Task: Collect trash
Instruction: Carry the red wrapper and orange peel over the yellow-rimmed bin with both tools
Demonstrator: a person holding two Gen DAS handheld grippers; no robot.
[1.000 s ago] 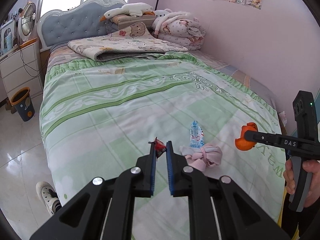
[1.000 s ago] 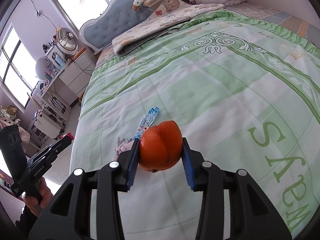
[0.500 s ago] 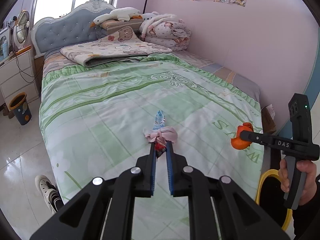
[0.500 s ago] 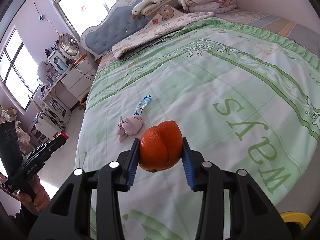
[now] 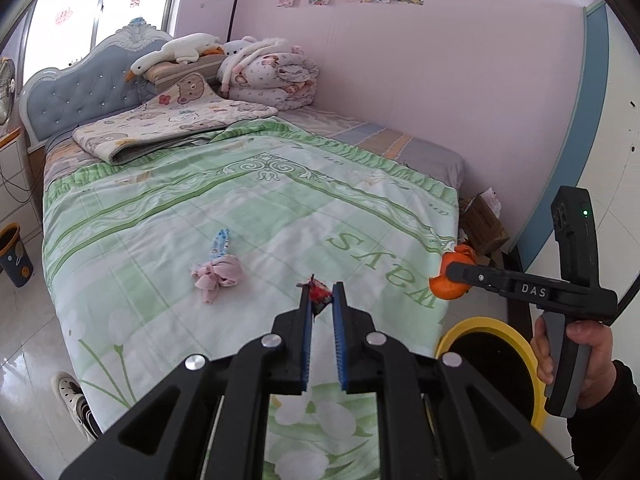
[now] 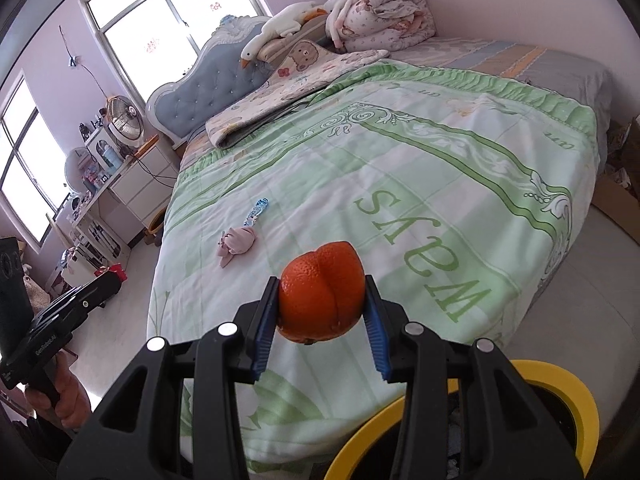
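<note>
Right wrist view puts the orange peel (image 6: pixel 321 294) dead centre, a domed piece of rind squeezed between the blue pads of the right gripper (image 6: pixel 322 304) and carried in the air over the foot of the bed. Below it, at the bottom edge, shows the yellow rim of the trash bin (image 6: pixel 548 376), which stands on the floor against the bed's foot; the peel is held short of the opening, not yet above it. In the left wrist view the left gripper (image 5: pixel 321 300) is clenched on a small red wrapper (image 5: pixel 320 295), pinched at the fingertips so that it sticks up between them. The same view shows the right gripper from the side with the peel at its tip, and a hand (image 5: pixel 576 360) around its handle.

Both pieces are held clear of the green bedspread (image 6: pixel 420 168), probably so that they can be dropped into the bin in one trip. Two more bits lie on the bedspread, well apart from both grippers: a pink knotted bag (image 5: pixel 218 274) and, touching its far end, a blue-white snack wrapper (image 5: pixel 220 242).

Compared with a second ago, both cameras have drawn back from the bed: the pink bag and blue wrapper sit farther off, the bed's foot edge has come into sight, and the yellow bin, absent then, is now in both views. Both grips are unchanged.
</note>
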